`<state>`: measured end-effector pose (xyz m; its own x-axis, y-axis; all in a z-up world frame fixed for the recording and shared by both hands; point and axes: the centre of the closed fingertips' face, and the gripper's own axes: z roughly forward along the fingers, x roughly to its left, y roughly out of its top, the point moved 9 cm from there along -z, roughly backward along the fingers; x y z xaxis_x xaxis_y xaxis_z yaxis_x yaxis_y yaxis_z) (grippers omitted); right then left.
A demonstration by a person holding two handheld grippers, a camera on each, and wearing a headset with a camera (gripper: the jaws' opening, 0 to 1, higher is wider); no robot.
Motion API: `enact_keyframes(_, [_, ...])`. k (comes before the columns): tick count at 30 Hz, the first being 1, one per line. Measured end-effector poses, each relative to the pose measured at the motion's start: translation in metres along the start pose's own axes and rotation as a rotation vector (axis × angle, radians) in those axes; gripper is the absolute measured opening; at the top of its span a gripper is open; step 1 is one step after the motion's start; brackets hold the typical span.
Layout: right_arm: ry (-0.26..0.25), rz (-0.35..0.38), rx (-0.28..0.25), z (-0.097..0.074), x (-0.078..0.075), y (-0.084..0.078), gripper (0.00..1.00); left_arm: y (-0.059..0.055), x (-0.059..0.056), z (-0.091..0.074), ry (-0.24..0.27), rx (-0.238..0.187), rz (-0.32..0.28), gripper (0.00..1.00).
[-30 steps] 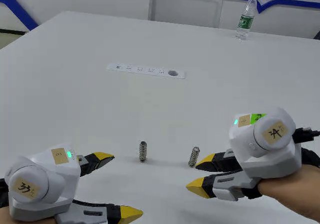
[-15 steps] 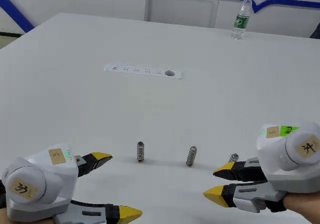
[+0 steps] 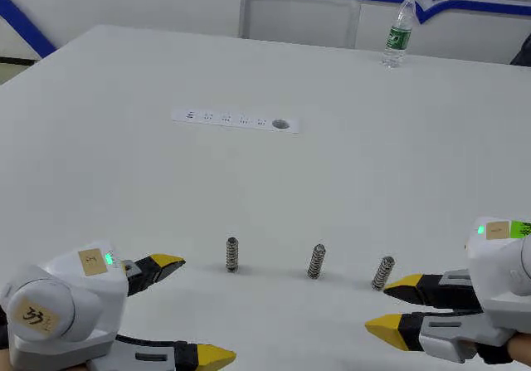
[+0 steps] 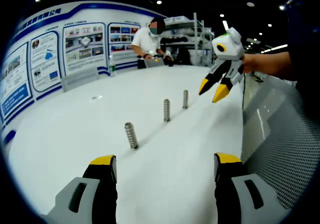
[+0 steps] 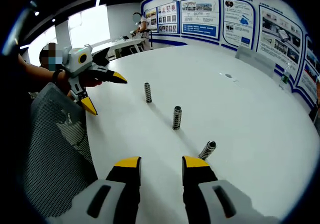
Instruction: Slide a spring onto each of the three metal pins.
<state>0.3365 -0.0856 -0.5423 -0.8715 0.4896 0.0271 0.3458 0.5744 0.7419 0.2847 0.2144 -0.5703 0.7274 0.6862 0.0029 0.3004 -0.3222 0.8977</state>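
Three pins stand in a row on the white table (image 3: 332, 163), each with a metal spring around it: the left spring (image 3: 232, 254), the middle spring (image 3: 316, 261) and the right spring (image 3: 382, 272). The right spring (image 5: 207, 149) leans, while the middle spring (image 5: 176, 117) and the left spring (image 5: 148, 92) stand upright. My left gripper (image 3: 191, 309) is open and empty, left of the row and nearer to me. My right gripper (image 3: 392, 305) is open and empty, with its upper tip just right of the right spring. In the left gripper view the springs (image 4: 166, 109) line up beyond my open left gripper (image 4: 165, 159).
A white power strip (image 3: 235, 120) lies at mid-table. A water bottle (image 3: 398, 29) stands at the far edge, next to a grey chair back (image 3: 299, 14). A mesh chair back (image 5: 55, 149) is close to the near table edge. A person (image 4: 149, 36) stands in the background.
My right gripper has drawn back to the right, away from the middle spring, uncovering the right spring on its pin. The left gripper has barely moved.
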Motion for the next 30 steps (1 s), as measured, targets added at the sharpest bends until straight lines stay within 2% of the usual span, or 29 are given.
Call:
enact_keyframes(5, [-0.021,0.025,-0.018,-0.006,-0.009,-0.007,0.35,-0.001,0.0,-0.001,0.001,0.002,-0.003,0.82])
enact_keyframes(14, [-0.027,0.013,-0.041,-0.011,-0.016,-0.022,0.41,-0.001,0.0,0.0,0.004,-0.005,-0.022,0.82])
enact_keyframes(24, [-0.034,-0.052,-0.093,-0.012,-0.019,-0.033,0.51,-0.003,0.001,0.0,0.009,-0.013,-0.043,0.83])
enact_keyframes(30, [-0.037,-0.05,-0.133,-0.013,-0.021,-0.039,0.58,-0.005,0.002,0.001,0.011,-0.015,-0.052,0.83])
